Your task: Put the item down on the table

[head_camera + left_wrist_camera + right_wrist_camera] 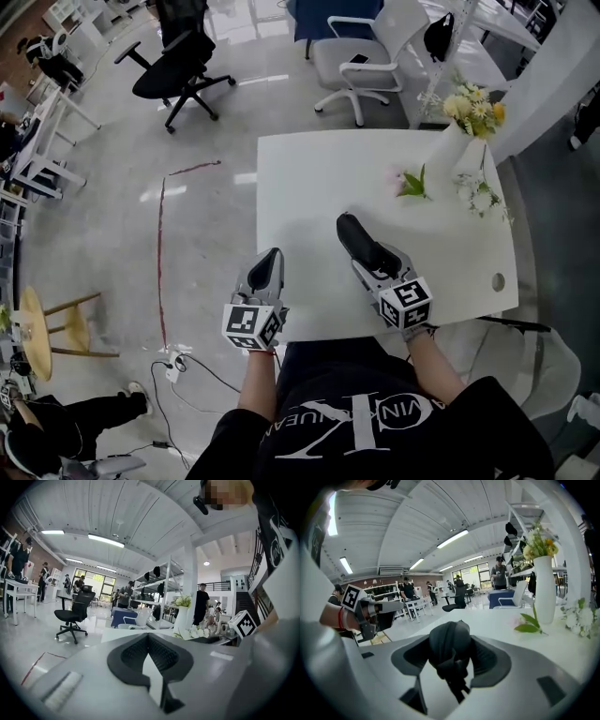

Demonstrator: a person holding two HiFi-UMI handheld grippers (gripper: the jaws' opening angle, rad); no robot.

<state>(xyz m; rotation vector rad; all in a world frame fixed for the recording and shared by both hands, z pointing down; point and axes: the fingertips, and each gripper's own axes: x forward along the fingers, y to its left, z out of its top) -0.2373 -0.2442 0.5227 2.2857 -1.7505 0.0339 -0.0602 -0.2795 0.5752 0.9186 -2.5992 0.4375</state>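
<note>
A pink flower with green leaves [411, 184] lies loose on the white table [309, 178], in front of a white vase [450, 150]. In the right gripper view the flower [530, 623] is ahead and to the right, well clear of the jaws. My right gripper [347, 225] hovers over the table's middle with its black jaws shut and nothing between them [450, 631]. My left gripper [272, 255] is at the table's near left edge, jaws pressed together and holding nothing [148, 637].
The vase [544, 588] holds yellow and white flowers at the table's far right. A sprig of small white blooms [480, 195] lies beside it. A cable hole [498, 281] is near the right front corner. A black office chair [178, 70] and a white chair [361, 56] stand beyond.
</note>
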